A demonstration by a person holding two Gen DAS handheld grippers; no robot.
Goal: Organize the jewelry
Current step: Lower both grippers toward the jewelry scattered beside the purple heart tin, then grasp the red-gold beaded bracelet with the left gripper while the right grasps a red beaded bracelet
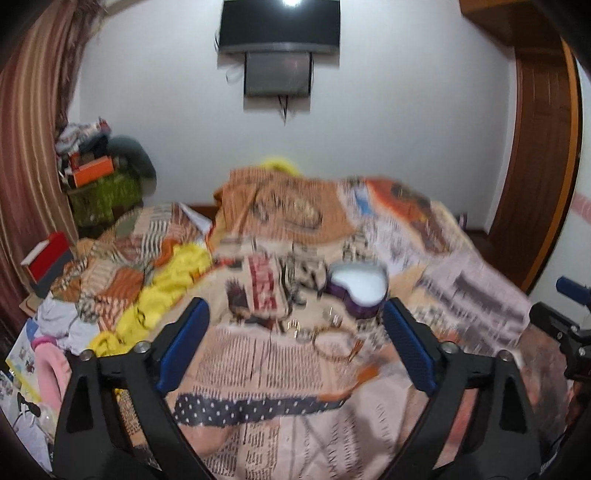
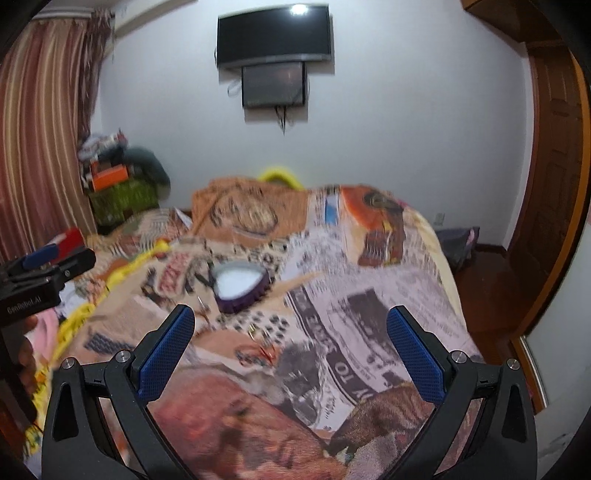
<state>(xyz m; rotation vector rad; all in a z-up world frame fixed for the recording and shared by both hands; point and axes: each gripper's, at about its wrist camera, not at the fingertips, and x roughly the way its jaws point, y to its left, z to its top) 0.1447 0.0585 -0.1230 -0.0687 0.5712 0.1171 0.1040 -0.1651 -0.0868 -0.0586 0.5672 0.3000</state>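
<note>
A purple heart-shaped jewelry box (image 1: 358,290) with a white lining stands open on the patterned bedspread (image 1: 295,384); it also shows in the right wrist view (image 2: 238,286). Loose jewelry, thin bangles and rings (image 1: 325,338), lies just in front of it, blurred; small pieces (image 2: 264,349) show in the right wrist view too. My left gripper (image 1: 295,314) is open and empty, held above the bed near the jewelry. My right gripper (image 2: 291,321) is open and empty, to the right of the box.
A yellow cloth (image 1: 166,288) and pink items (image 1: 51,369) lie at the bed's left. A red box (image 1: 46,258) and a cluttered pile (image 1: 99,173) stand by the curtain. A TV (image 1: 279,26) hangs on the far wall. A wooden door (image 2: 546,166) is at right.
</note>
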